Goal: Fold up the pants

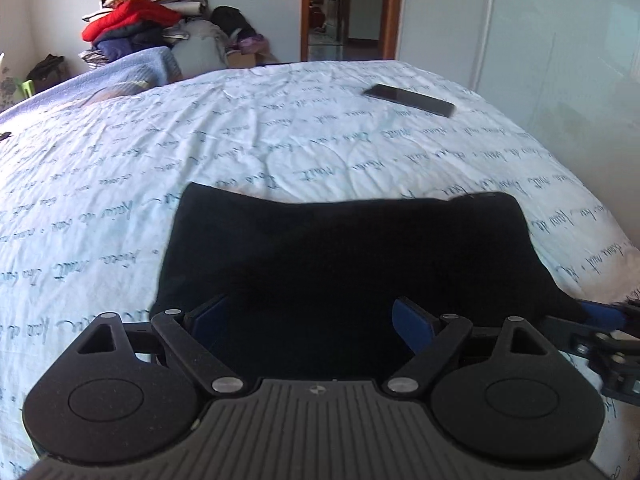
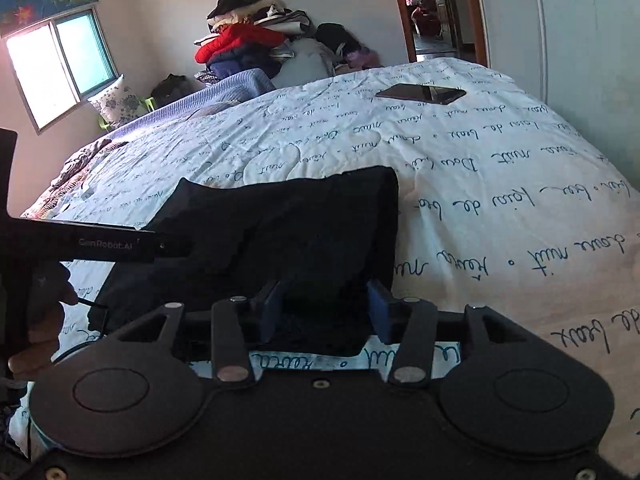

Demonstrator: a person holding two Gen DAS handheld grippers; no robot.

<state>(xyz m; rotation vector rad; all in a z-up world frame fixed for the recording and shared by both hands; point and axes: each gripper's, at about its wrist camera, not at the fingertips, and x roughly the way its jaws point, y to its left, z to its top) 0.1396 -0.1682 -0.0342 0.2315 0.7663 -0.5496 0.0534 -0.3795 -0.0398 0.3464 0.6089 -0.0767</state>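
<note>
The black pants (image 1: pixel 340 248) lie folded into a compact rectangle on the white bedspread (image 1: pixel 280 140); they also show in the right wrist view (image 2: pixel 288 240). My left gripper (image 1: pixel 312 320) is open, its blue pads either side of the near edge of the pants, holding nothing. My right gripper (image 2: pixel 326 312) is open too, its pads astride the near right corner of the pants. The right gripper also shows at the right edge of the left wrist view (image 1: pixel 604 320). The left gripper's body (image 2: pixel 100 244) crosses the left of the right wrist view.
A black phone (image 1: pixel 410 100) lies on the far right of the bed, also seen in the right wrist view (image 2: pixel 422 93). A pile of clothes (image 1: pixel 140 20) is stacked against the far wall. A doorway (image 1: pixel 348 8) opens beyond the bed. A window (image 2: pixel 56 68) is at left.
</note>
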